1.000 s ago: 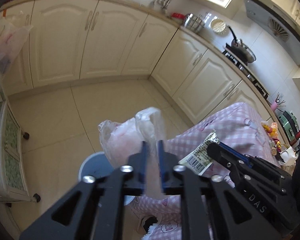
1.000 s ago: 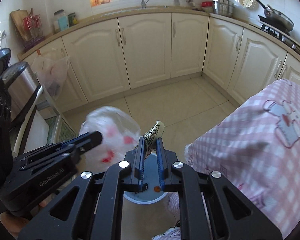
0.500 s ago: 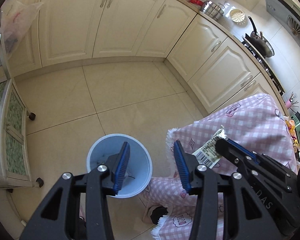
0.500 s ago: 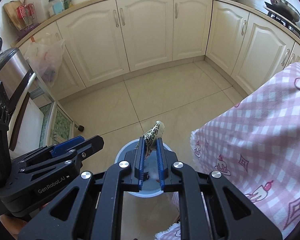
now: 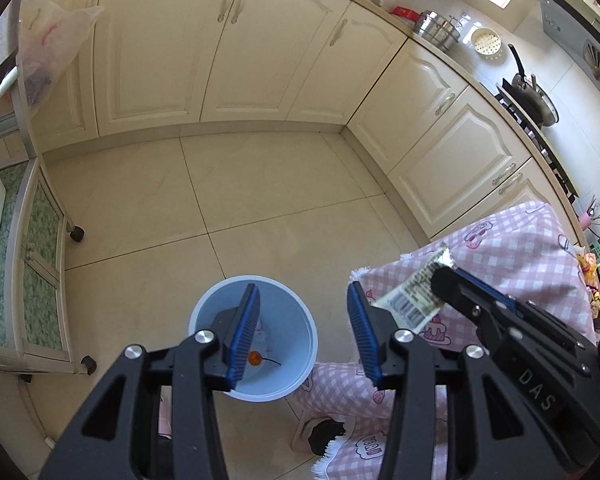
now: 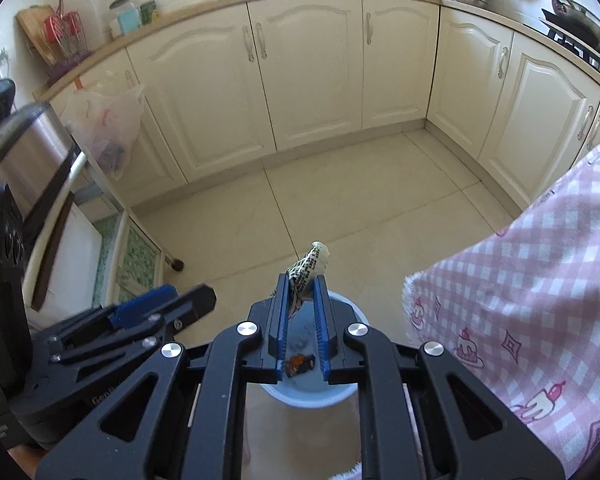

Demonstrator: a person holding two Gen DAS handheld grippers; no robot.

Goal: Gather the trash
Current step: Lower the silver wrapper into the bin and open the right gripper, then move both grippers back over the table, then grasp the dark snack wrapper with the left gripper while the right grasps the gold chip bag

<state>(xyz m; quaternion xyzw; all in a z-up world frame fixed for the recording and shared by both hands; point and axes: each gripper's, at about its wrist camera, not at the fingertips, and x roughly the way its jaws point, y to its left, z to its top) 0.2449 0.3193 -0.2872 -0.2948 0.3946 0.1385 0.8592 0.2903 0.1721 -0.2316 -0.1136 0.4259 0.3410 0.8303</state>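
- Pale blue plastic, the bin (image 5: 253,338) stands on the cream floor tiles beside the pink checked tablecloth (image 5: 512,256), directly below both grippers
- The right gripper (image 6: 302,300) is easing its jaws apart over the bin with a crumpled printed wrapper (image 6: 310,266) between the pads; the wrapper leans on the left pad and pokes out past the tips, and a gap shows beside the right pad
- The left gripper (image 5: 304,332) hangs with its jaws wide and nothing between them, one finger above the bin's mouth, the other above the cloth's fringe
- Risk: the wrapper looks light and creased, so it may cling to the ribbed pad instead of dropping, or flutter sideways on release
- Risk: its far end seems to reach toward the bin's far rim in the right wrist view; a drop from here may catch the rim or land on the tiles
- Risk: the two grippers sit close together, and a sideways shake to free the wrapper could knock one against the other
- Inside the bin: a small orange piece with a thin dark stalk (image 5: 256,358) on the bottom, with something pale and clear beside it that is too faint to name
- A thin plastic bag (image 6: 108,128) hangs from the cabinet handle at the far left, dark items inside, not identifiable
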